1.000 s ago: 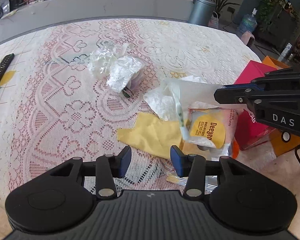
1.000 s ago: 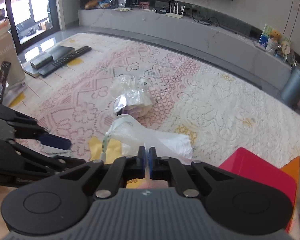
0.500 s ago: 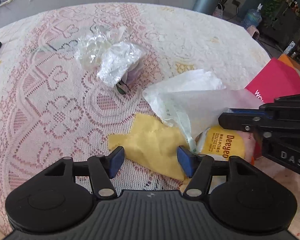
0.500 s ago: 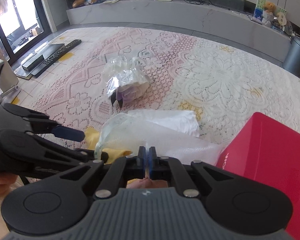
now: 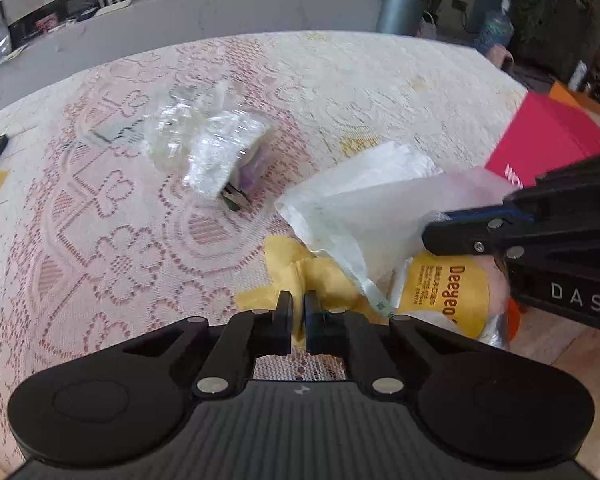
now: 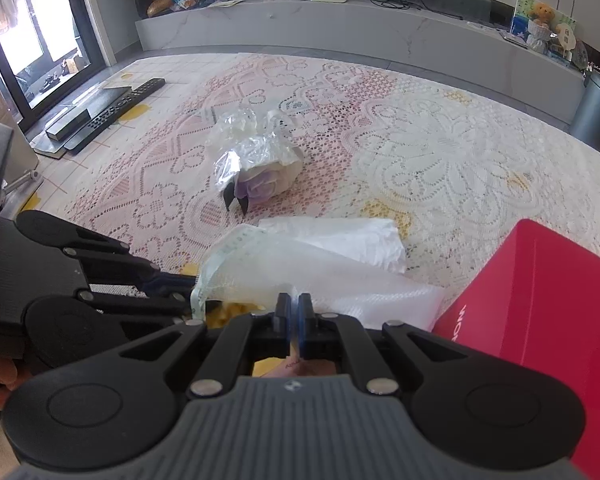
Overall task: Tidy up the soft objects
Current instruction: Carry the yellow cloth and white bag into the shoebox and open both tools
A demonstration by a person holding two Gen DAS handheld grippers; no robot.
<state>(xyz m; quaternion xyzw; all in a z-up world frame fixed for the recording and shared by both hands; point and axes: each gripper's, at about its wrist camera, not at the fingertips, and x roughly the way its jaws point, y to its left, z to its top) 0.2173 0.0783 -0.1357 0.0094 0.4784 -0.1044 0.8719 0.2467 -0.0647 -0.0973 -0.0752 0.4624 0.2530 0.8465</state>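
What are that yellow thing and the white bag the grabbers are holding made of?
The yellow cloth looks like soft matte fabric: it creases where the left gripper pinches it. The white bag looks like thin, translucent plastic film, crinkled, pinched by the right gripper.

Bright daylight from the window point(image 6: 16, 36); left view motion-blurred, edges fisheye-bent.

- Lace cloth point(image 5: 112, 240) covers the table.
- On it: crinkled clear bag point(image 5: 204, 148), yellow cloth point(image 5: 284, 272), white bag point(image 5: 364, 204), red box point(image 6: 540, 292), remote point(image 6: 128, 100).
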